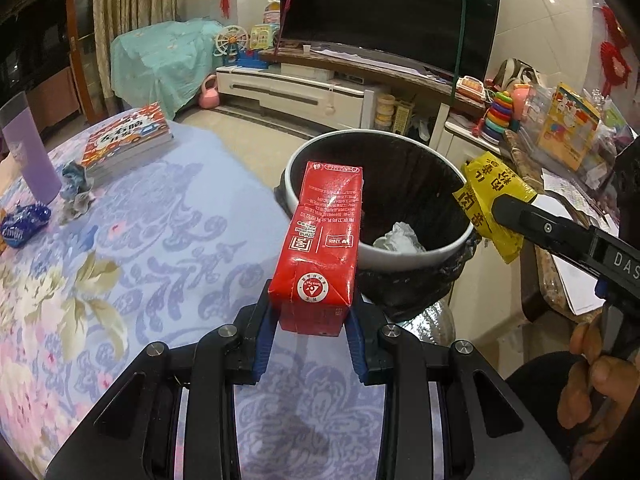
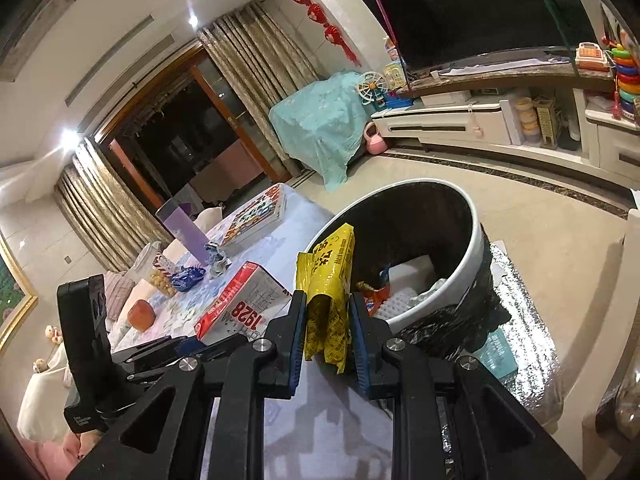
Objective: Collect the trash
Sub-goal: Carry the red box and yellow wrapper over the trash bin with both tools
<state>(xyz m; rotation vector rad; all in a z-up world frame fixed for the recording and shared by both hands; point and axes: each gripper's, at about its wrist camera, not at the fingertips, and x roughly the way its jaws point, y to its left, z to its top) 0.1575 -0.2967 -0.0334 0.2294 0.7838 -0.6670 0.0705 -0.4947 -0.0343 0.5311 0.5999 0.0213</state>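
My left gripper (image 1: 310, 314) is shut on the lower end of a red drink carton (image 1: 324, 232), which tilts up toward the near rim of the trash bin (image 1: 400, 258). The bin is white-rimmed with a black liner and has crumpled white paper (image 1: 398, 238) inside. At the bin's right edge my right gripper (image 1: 502, 210) is shut on a yellow snack packet (image 1: 490, 184). In the right wrist view the yellow packet (image 2: 326, 280) stands between the blue pads of my right gripper (image 2: 326, 312), just in front of the bin (image 2: 478, 240). The red carton (image 2: 244, 304) lies to its left.
The floral tablecloth (image 1: 140, 260) carries a book (image 1: 128, 140), a purple cup (image 1: 28, 156), crumpled wrappers (image 1: 76, 188) and a blue wrapper (image 1: 26, 220). The bin rests on a silver foil mat (image 2: 528, 320). A TV stand (image 1: 300, 92) with toys runs along the far wall.
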